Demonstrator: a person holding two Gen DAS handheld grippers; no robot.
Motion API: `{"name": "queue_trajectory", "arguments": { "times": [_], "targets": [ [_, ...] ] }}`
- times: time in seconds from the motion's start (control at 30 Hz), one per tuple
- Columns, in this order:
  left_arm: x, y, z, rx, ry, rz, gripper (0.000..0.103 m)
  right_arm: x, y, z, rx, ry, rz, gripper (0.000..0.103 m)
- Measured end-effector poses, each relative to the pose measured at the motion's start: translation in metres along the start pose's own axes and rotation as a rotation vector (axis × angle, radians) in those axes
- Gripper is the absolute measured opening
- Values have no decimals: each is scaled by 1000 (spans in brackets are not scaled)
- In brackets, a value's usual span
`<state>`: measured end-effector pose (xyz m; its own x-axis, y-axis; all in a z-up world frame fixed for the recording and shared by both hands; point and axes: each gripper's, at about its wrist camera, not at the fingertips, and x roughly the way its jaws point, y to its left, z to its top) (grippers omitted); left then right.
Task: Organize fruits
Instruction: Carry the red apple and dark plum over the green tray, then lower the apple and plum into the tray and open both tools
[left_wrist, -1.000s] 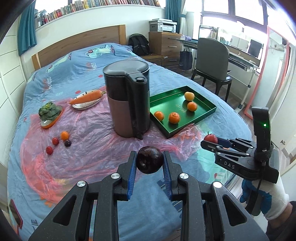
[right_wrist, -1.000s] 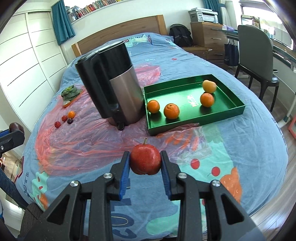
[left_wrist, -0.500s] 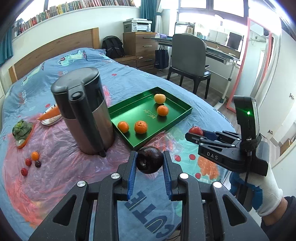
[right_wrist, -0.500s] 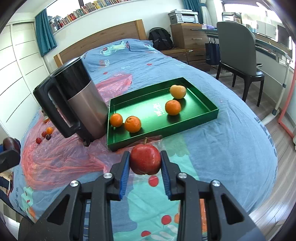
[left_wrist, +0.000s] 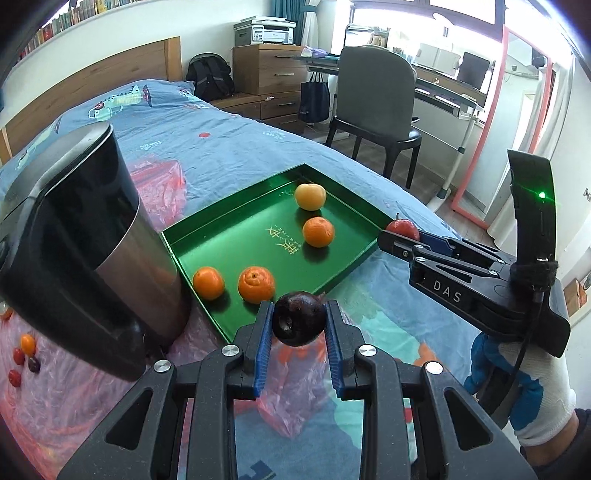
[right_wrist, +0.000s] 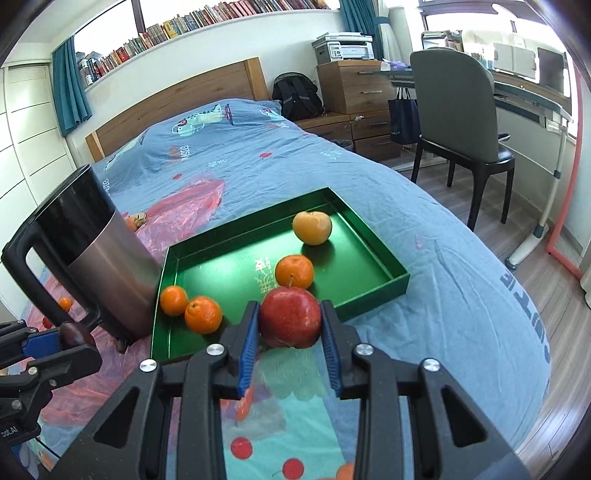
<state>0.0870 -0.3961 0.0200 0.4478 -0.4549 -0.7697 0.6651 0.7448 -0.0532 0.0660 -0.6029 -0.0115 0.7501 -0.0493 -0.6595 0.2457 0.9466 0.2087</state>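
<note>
Tongs on the left (left_wrist: 298, 325) clench a dark plum (left_wrist: 298, 323) at the near edge of the green tray (left_wrist: 258, 218) on the bed; the right tongs (right_wrist: 290, 324) grip a red apple (right_wrist: 290, 317) over that same edge, beside four oranges.

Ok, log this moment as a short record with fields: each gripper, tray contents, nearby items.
left gripper: shut on a dark plum, near the tray's front edge
right gripper: shut on a red apple
tray: green, on the bed, holding three oranges and one yellow fruit
kettle: left of the tray, on pink plastic sheet
</note>
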Motion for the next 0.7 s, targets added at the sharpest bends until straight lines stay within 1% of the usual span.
{"name": "queue_trajectory", "arguments": {
  "times": [0.13,0.23,0.37,0.53,0.7],
  "targets": [
    [30,11,18,-16,1,15,23,25,-3,16,17,-46,-27,21],
    [51,17,29,-19,3,32,23,43,-5,24,8,-76,-69,21],
    [78,20,38,-25,16,35,23,68,-10,29,-8,-104,-139,21],
    [109,16,46,-4,33,34,23,96,-23,28,11,-104,-167,21],
    [135,15,48,-8,61,11,23,120,-34,27,30,-63,-185,21]
  ]
}}
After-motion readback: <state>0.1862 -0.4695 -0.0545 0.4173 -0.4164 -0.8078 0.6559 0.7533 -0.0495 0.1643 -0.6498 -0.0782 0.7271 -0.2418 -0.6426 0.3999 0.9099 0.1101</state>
